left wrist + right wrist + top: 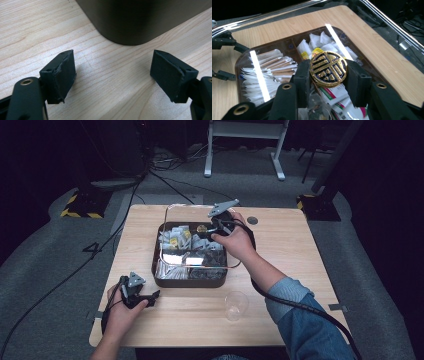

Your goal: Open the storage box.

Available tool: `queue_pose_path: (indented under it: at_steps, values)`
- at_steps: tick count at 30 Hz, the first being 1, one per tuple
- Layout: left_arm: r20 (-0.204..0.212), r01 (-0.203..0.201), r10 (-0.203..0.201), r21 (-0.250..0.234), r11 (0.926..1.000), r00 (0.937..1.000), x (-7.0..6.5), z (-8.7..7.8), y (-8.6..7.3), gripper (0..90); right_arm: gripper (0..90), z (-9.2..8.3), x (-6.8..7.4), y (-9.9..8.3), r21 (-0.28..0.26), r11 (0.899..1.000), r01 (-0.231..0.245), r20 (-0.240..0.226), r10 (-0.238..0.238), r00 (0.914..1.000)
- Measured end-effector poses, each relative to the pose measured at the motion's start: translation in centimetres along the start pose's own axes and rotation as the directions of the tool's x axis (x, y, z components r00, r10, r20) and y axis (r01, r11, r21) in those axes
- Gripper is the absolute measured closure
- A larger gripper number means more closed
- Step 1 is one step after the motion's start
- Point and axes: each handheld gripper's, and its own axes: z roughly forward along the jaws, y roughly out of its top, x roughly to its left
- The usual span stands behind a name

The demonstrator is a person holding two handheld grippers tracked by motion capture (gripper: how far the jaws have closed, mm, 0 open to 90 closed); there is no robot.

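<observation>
Wooden table [280,250] holds 1 dark box [190,279] of packets and 1 glass [235,304]. My right gripper [328,75] is clamped on the gold knob [328,69] of the clear lid [175,210], lifted above the box; setting it aside remains. My left gripper [112,75] rests with jaws apart, empty, beside the box.

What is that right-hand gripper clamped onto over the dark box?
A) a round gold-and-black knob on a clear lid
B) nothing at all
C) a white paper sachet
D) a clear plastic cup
A: the right gripper has both pads pressed on the round gold-and-black knob of the clear lid, held above the dark compartment box.
</observation>
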Motion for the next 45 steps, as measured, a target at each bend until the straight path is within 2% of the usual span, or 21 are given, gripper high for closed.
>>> queue_pose_path:
  at_steps: [10,14,20,24,31,33,39,45]
  values:
    - [0.004,0.007,-0.007,-0.001,1.0000,1.0000,-0.1,0.0,0.0,20.2,58.6,-2.8,-1.4,-1.7,-0.001,1.000,-0.031,0.042,0.031,0.9986]
    - [0.009,0.002,-0.002,-0.002,1.0000,1.0000,-0.1,0.1,0.0,18.5,58.6,-4.4,-2.3,-3.2,-0.005,0.998,-0.064,0.070,0.064,0.9955]
    - [0.022,-0.005,0.005,0.008,1.0000,0.9997,-0.1,0.1,0.1,15.7,58.6,-6.1,-3.1,-4.6,0.001,0.996,-0.085,0.110,0.084,0.9903]
    - [0.021,-0.008,0.008,0.007,0.9999,0.9997,0.1,0.2,0.2,15.4,58.6,-7.5,-3.8,-6.0,0.009,0.994,-0.110,0.146,0.108,0.9834]
    - [0.023,-0.016,0.015,0.010,0.9998,0.9996,0.4,0.3,0.3,15.4,58.6,-9.0,-4.8,-7.6,0.017,0.990,-0.139,0.182,0.134,0.9742]
    - [0.019,-0.008,0.008,0.008,0.9999,0.9998,0.5,0.3,0.3,15.6,58.6,-9.6,-5.2,-8.3,0.012,0.988,-0.156,0.196,0.151,0.9688]
    - [0.020,-0.007,0.007,0.011,0.9999,0.9998,0.6,0.3,0.3,15.5,58.6,-10.6,-6.0,-9.3,0.022,0.985,-0.169,0.220,0.160,0.9622]
    - [0.023,-0.008,0.008,0.009,0.9999,0.9997,0.6,0.1,0.1,15.5,58.6,-11.8,-7.1,-11.0,0.024,0.978,-0.207,0.256,0.194,0.9469]
